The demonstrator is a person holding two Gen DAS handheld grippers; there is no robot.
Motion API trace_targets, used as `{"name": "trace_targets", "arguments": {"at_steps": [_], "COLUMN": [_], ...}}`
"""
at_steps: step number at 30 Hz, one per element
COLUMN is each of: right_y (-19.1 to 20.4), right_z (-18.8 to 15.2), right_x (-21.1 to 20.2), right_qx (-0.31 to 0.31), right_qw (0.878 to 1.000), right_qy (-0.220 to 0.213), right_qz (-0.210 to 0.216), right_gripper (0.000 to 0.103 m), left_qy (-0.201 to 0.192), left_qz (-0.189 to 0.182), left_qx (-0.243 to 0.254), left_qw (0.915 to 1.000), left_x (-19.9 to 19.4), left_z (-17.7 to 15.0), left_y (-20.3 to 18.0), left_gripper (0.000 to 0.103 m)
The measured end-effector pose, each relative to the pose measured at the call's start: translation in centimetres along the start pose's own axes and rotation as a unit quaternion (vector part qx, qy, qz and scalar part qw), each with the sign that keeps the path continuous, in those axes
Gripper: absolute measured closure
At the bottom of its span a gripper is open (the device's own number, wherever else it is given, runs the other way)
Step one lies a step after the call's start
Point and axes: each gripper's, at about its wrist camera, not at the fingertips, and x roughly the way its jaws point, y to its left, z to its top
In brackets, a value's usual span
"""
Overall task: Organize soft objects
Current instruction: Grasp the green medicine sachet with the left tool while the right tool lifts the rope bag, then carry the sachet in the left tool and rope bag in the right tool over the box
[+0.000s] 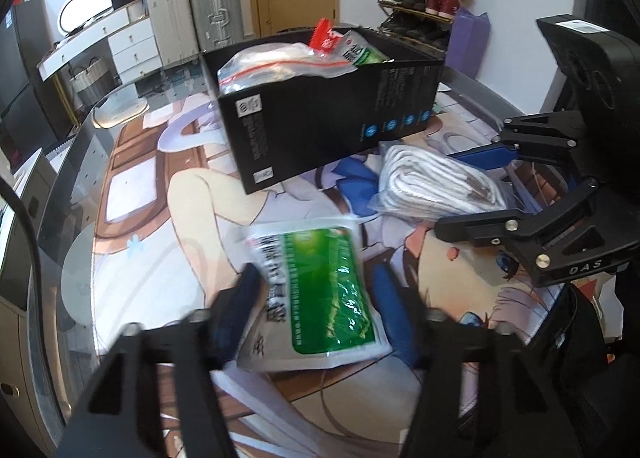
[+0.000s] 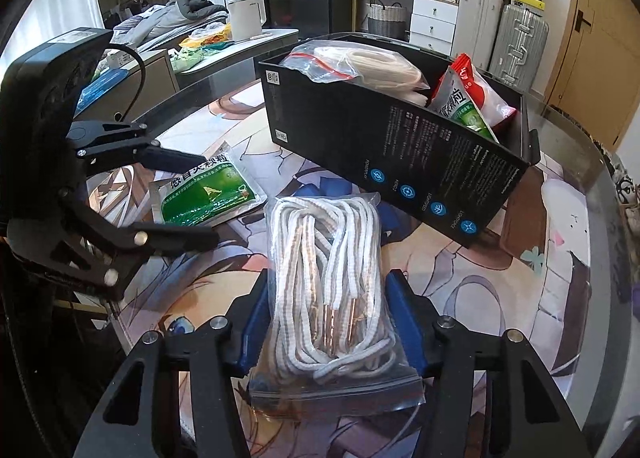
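While both fingers sit apart, green sachet (image 1: 320, 290) left, lace bag (image 2: 336, 290) right, black box (image 2: 384, 138) behind.

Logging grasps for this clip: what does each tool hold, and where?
Neither has closed: left tool straddles the green packet, right tool straddles the bag of laces mid-length.

The black box (image 2: 400, 146) has small white words by its blue round signs: "POWERPLAY", "HERO 2", "LIGHTSPEED" and "LIGHTFORCE". The right gripper (image 1: 480, 194) has "DAS" on its black body. The green medicine packet (image 2: 204, 190) has big Chinese words, too blurry to read for sure.
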Motion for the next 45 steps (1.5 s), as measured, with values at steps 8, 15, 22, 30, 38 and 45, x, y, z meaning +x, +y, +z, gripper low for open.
{"name": "trace_targets", "arguments": {"at_steps": [8,15,22,30,38,45], "right_y": [-0.3,-0.5,-0.9,-1.9,-4.0,-6.4], "right_z": [0.0,0.1,0.4,1.4,2.9,5.1], "right_x": [-0.7,-2.5,-5.5,-8.5,-9.2,-8.8], "right_qx": [0.0,-0.006,-0.002,0.024,0.062,0.094], "right_qw": [1.0,1.0,0.998,0.994,0.99,0.986], "right_qy": [-0.006,-0.021,-0.061,-0.104,-0.122,-0.133], "right_qz": [0.005,0.007,0.01,-0.012,-0.031,-0.033], "right_gripper": [0.053,0.059,0.059,0.059,0.059,0.059], "left_qy": [-0.009,-0.033,-0.073,-0.121,-0.144,-0.15], "left_qz": [-0.015,-0.033,-0.047,-0.03,-0.009,-0.004], "left_qx": [-0.016,-0.03,-0.052,-0.081,-0.081,-0.08], "left_qw": [0.9997,0.9985,0.9948,0.9889,0.9862,0.9855], "left_x": [-0.4,-1.4,-4.0,-6.4,-6.7,-5.2], "left_z": [0.1,0.6,1.3,2.9,5.6,8.1], "left_y": [0.4,0.7,1.4,2.4,2.5,2.6], "left_gripper": [0.065,0.067,0.067,0.067,0.067,0.067]}}
